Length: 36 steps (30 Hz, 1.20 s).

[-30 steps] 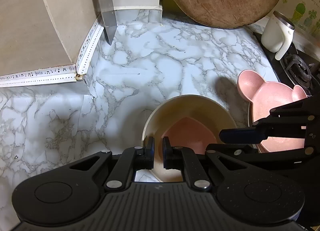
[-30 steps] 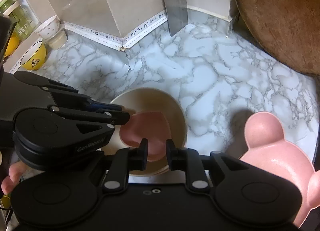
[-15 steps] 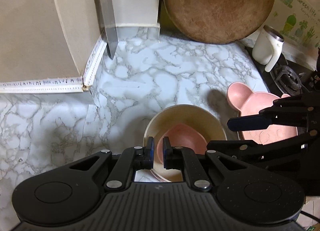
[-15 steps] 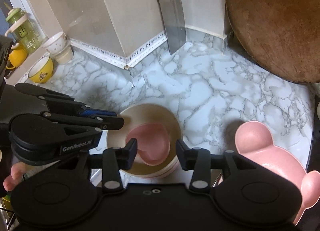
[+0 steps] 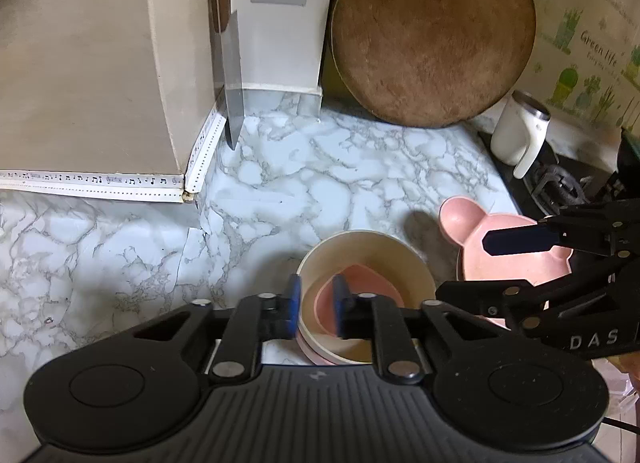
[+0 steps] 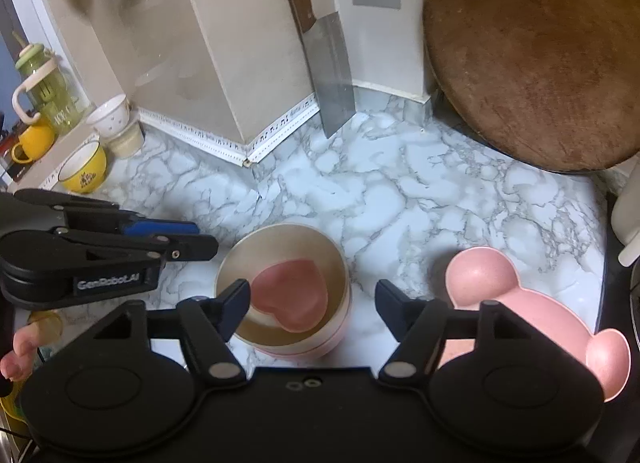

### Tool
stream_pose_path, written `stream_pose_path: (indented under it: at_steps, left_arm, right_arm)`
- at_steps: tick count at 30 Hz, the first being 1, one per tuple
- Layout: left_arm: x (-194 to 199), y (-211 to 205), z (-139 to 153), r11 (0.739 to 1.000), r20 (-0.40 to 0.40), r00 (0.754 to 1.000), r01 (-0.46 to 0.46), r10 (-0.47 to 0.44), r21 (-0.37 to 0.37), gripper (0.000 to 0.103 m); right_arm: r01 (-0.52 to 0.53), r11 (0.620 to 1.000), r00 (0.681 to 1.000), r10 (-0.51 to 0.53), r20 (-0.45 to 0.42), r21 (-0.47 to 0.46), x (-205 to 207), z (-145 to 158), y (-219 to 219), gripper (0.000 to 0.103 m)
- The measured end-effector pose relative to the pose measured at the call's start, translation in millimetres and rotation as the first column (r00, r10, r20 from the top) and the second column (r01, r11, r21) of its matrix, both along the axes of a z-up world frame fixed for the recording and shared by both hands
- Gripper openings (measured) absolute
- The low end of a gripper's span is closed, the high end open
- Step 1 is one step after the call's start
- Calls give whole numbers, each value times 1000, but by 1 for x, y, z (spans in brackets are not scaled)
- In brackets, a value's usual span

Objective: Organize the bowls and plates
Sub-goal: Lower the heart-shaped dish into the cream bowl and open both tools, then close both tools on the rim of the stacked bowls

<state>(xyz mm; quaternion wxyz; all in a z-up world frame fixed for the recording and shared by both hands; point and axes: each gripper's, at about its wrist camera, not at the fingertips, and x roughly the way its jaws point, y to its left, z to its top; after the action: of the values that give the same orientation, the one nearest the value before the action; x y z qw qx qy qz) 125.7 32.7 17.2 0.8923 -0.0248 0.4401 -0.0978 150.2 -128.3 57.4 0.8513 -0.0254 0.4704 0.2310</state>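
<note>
A cream bowl [image 5: 400, 259] [image 6: 280, 241] stands on the marble counter with a pink heart-shaped dish [image 5: 360, 283] [image 6: 292, 295] inside it and a pink bowl [image 6: 334, 345] beneath it. To its right lies a pink bear-shaped plate [image 5: 460, 219] [image 6: 480, 275]. My left gripper [image 5: 317, 295] [image 6: 206, 239] hovers over the bowl's left rim; its jaws are opening, a narrow gap showing, pads off the rim. My right gripper [image 6: 312, 295] [image 5: 462, 267] hangs above the bowl's near side, jaws opening wide, nothing pressed between them.
A cleaver [image 6: 328, 63] leans on the back wall. A round wooden board [image 5: 432, 35] stands at the back right. A white mug [image 5: 516, 135] and a stove burner [image 5: 560, 183] sit far right. A yellow cup [image 6: 84, 171], white cups [image 6: 112, 119] and a green bottle [image 6: 48, 91] stand left.
Both grippers have risen and drawn back from the stacked bowls. The right jaws have spread from nearly shut to wide. The left jaws have parted slightly.
</note>
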Motion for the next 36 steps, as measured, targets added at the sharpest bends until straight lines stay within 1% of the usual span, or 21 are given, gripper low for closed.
stream_pose_path:
  at_steps: [1, 2, 4, 6, 8, 9, 10, 12, 13, 18, 22, 25, 27, 28, 34, 36]
  left_arm:
    - [-2, 1, 1, 1000, 7, 1000, -1, 1, -4, 31]
    - [-4, 2, 2, 1000, 14, 1000, -2, 2, -8, 35]
    - [-8, 4, 4, 1000, 28, 1000, -11, 11, -12, 59]
    - [-13, 7, 5, 999, 43, 999, -24, 25, -22, 70]
    - [-15, 8, 4, 999, 47, 998, -27, 29, -26, 71]
    - [-16, 9, 3, 999, 44, 999, -30, 31, -28, 71]
    - [-16, 9, 2, 999, 39, 999, -35, 36, -29, 74]
    - [-15, 10, -3, 998, 25, 998, -48, 49, -34, 77]
    - [-15, 11, -6, 998, 14, 998, -57, 57, -39, 77]
    - [-6, 20, -23, 987, -77, 990, -124, 117, -101, 77]
    - [3, 26, -37, 976, -142, 978, -172, 153, -132, 77]
    - [8, 28, -45, 967, -167, 969, -206, 181, -146, 77]
    - [11, 29, -48, 964, -176, 965, -220, 193, -150, 77]
    - [12, 28, -50, 963, -179, 964, -224, 197, -149, 77]
    - [16, 27, -54, 965, -188, 963, -220, 192, -141, 76]
    - [17, 26, -57, 964, -196, 962, -218, 187, -150, 76]
  right_arm:
    - [4, 1000, 1000, -4, 4, 1, -1, 1, -2, 75]
    - [9, 1000, 1000, -9, 7, 3, -2, 1, -4, 79]
    - [19, 1000, 1000, -20, 11, 11, -4, 2, -7, 84]
    - [36, 999, 999, -36, 17, 9, -6, 1, -10, 94]
    - [60, 998, 998, -60, 21, 5, -8, -2, -11, 99]
    - [78, 997, 997, -78, 13, -2, -7, -5, -12, 99]
    - [96, 995, 995, -96, -3, -5, -6, -8, -12, 99]
    - [129, 992, 991, -128, -42, 14, -3, -15, -16, 99]
    - [150, 988, 987, -149, -62, 19, -1, -19, -17, 99]
    - [202, 978, 974, -194, -117, 55, 7, -31, -21, 98]
    - [225, 973, 966, -214, -147, 59, 14, -39, -20, 95]
    - [241, 970, 959, -230, -165, 45, 20, -46, -18, 90]
    - [238, 970, 958, -229, -173, 36, 22, -50, -16, 83]
    - [234, 972, 958, -225, -176, 33, 23, -51, -15, 82]
    - [214, 976, 957, -200, -212, 44, 27, -59, -12, 74]
    - [210, 977, 953, -193, -233, 47, 28, -64, -11, 66]
